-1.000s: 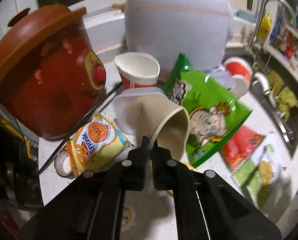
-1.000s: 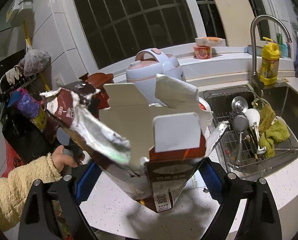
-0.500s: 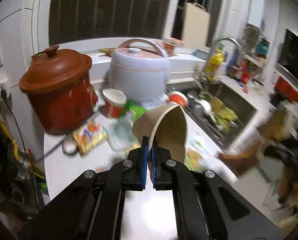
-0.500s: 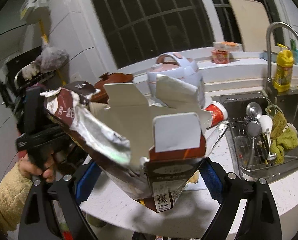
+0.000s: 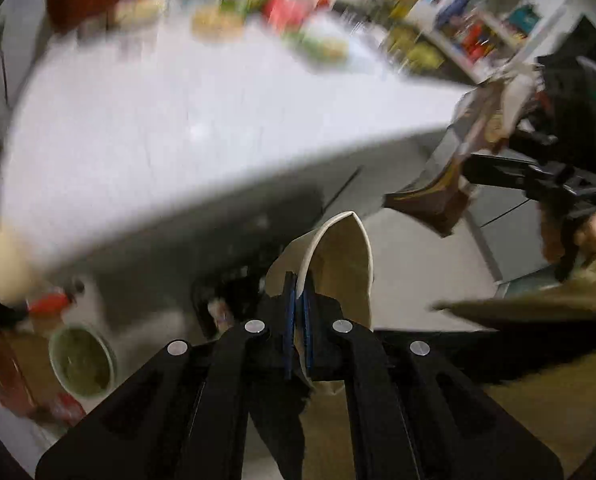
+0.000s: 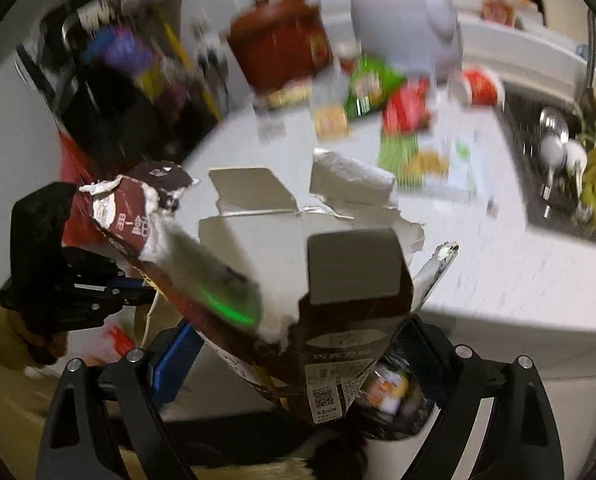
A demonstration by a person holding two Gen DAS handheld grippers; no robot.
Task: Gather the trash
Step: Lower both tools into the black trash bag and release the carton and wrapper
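Observation:
My left gripper [image 5: 296,280] is shut on the rim of a beige paper cup [image 5: 340,258], held out past the counter's front edge, above the floor. My right gripper [image 6: 298,344] is shut on a torn brown and white carton [image 6: 298,264], also held in front of the counter; the carton hides its fingertips. The carton [image 5: 458,176] and the right gripper show in the left wrist view at the right. The left gripper [image 6: 69,280] shows in the right wrist view at the left. Both views are blurred.
The white counter [image 5: 157,120] carries snack wrappers [image 6: 374,84], a red paper cup [image 6: 478,88], a red clay pot [image 6: 281,40] and a pale rice cooker [image 6: 402,20]. The sink [image 6: 562,148] lies at the right. A dark bin with trash [image 6: 394,396] sits below the carton. A green bowl [image 5: 81,364] stands on the floor.
Both grippers have swung away from the counter and tilted downward, carrying the cup and the carton out over the counter's front edge. The views now blur with the motion.

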